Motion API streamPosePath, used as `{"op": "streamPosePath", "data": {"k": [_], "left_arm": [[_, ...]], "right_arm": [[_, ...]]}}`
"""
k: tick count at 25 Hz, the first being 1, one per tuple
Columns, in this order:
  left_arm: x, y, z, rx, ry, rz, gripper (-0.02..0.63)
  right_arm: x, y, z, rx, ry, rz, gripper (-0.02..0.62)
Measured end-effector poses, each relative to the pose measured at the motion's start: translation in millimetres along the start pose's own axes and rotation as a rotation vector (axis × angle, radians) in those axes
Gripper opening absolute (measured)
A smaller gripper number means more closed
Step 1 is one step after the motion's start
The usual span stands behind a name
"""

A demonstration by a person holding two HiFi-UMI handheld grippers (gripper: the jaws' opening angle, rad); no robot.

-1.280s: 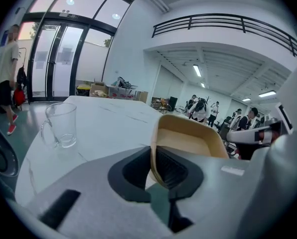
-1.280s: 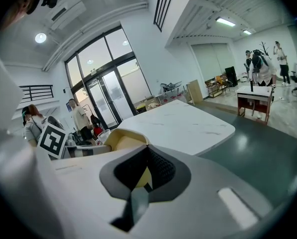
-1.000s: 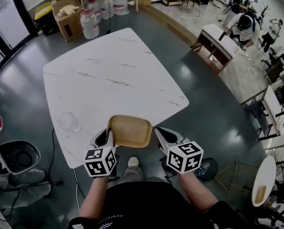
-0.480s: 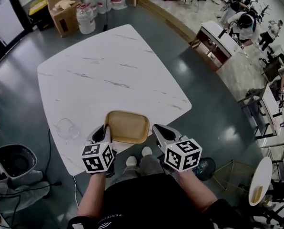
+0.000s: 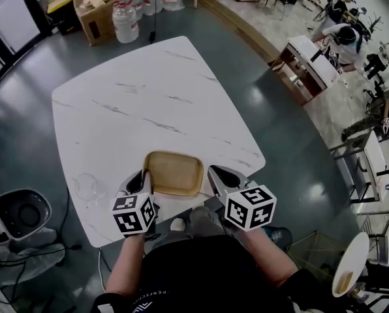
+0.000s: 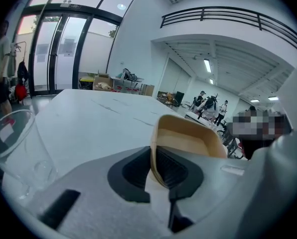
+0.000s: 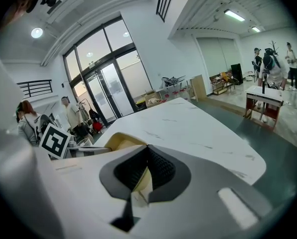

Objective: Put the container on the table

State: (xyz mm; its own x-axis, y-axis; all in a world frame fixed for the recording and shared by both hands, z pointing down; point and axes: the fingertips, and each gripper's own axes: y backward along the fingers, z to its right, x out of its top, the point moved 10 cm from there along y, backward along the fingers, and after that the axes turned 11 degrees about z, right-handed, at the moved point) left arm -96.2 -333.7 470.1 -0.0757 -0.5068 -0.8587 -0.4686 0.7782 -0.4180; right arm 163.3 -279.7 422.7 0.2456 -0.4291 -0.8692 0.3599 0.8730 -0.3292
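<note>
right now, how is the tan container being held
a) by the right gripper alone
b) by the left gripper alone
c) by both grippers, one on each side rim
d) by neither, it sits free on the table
C: the left gripper is shut on one side rim of the container and the right gripper is shut on the opposite rim, as each gripper view shows.

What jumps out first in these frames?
A tan container is pinched at both ends by the left gripper and right gripper, at the near edge of a big white marble table. A clear glass stands on the table just left of it.
</note>
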Motion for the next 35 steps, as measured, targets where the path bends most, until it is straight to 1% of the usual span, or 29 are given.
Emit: {"op": "streamPosePath", "data": {"k": [6,12,21,28,35], "left_arm": [[9.2,-28.9,5.4,0.031,0.014,-0.015,0.026],[11.2,-51.8,7.5,0.062,0.028,-0.035,0.026],[16.6,-76.7,9.1,0.094,0.046,-0.054,0.026],[18.7,-86.7,8.0,0.101,0.047,-0.048,0.034],[22.7,-84.8,6.5,0.106,0.052,-0.016,0.055]], "right_arm": [[16.9,-25.8,21.7,0.044,0.008,-0.025,0.002],[26.3,-49.2,44.3,0.070,0.005,-0.048,0.002],[36.7,-77.7,64.8,0.111,-0.001,-0.080,0.002],[38.4,-91.1,72.3,0.131,-0.004,-0.098,0.002],[37.3,-94.6,73.2,0.142,-0.008,-0.109,0.002]]}}
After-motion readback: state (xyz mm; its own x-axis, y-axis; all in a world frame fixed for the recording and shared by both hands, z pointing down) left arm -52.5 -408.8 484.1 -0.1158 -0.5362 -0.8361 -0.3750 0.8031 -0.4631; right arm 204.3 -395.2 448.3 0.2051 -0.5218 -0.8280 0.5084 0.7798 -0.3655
